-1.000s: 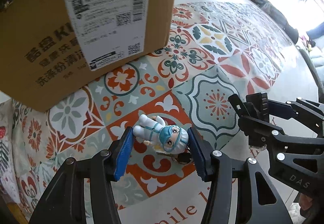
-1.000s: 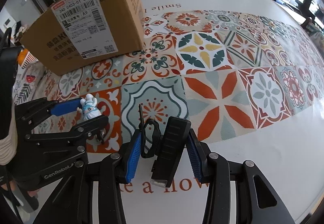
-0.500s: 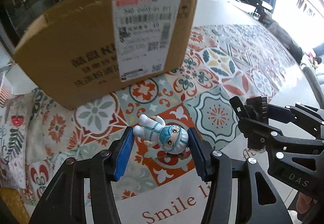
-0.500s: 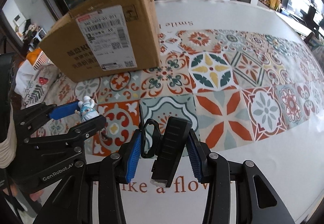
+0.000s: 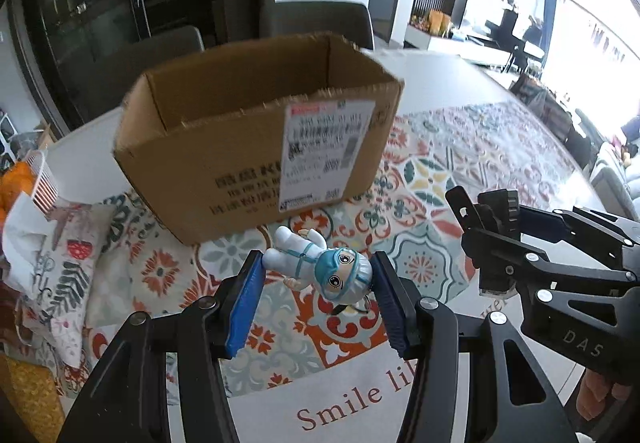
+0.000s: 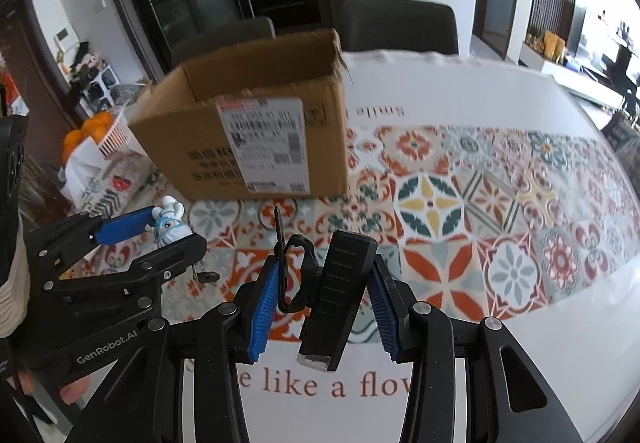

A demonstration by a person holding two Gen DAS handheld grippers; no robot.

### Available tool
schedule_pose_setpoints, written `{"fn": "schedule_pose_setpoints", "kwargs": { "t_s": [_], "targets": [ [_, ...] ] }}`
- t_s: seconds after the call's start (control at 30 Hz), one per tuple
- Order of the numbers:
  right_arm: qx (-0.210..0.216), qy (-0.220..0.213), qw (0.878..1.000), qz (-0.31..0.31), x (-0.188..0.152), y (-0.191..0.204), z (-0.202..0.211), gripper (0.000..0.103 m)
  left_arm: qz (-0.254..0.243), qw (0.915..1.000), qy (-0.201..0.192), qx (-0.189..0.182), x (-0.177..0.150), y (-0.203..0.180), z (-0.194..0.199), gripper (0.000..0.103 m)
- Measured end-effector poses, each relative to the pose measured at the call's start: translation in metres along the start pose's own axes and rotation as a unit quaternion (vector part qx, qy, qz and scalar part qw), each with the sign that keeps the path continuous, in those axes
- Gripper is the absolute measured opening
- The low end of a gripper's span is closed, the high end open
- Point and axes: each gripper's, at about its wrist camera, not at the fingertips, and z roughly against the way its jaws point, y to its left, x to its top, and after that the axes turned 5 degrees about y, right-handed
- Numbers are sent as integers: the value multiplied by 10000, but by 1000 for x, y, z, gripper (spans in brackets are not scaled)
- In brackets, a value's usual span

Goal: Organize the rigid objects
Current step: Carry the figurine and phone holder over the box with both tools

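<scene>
My left gripper [image 5: 318, 273] is shut on a small white and blue toy figure keychain [image 5: 320, 267], held above the patterned tablecloth; it also shows in the right wrist view [image 6: 170, 227]. My right gripper [image 6: 324, 291] is shut on a black clip-on device with a carabiner [image 6: 340, 295], seen from the left wrist view too [image 5: 492, 231]. An open cardboard box [image 5: 256, 135] with a white shipping label stands behind both grippers, its inside visible from above [image 6: 256, 115].
A patterned tablecloth [image 6: 480, 227] covers the white table. At the left lie a printed cloth [image 5: 68, 267] and a basket of oranges [image 6: 92, 131]. Dark chairs [image 6: 396, 23] stand behind the table.
Both grippers have risen with their objects held. The box now appears lower and farther, and its open top shows.
</scene>
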Motion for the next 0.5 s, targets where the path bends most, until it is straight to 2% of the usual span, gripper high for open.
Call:
{"fn": "schedule_pose_setpoints", "kwargs": {
  "t_s": [0.5],
  "targets": [
    [178, -705, 9970, 282, 36, 20, 39, 44, 284, 9962, -621, 539, 29, 15, 59, 53]
  ]
}}
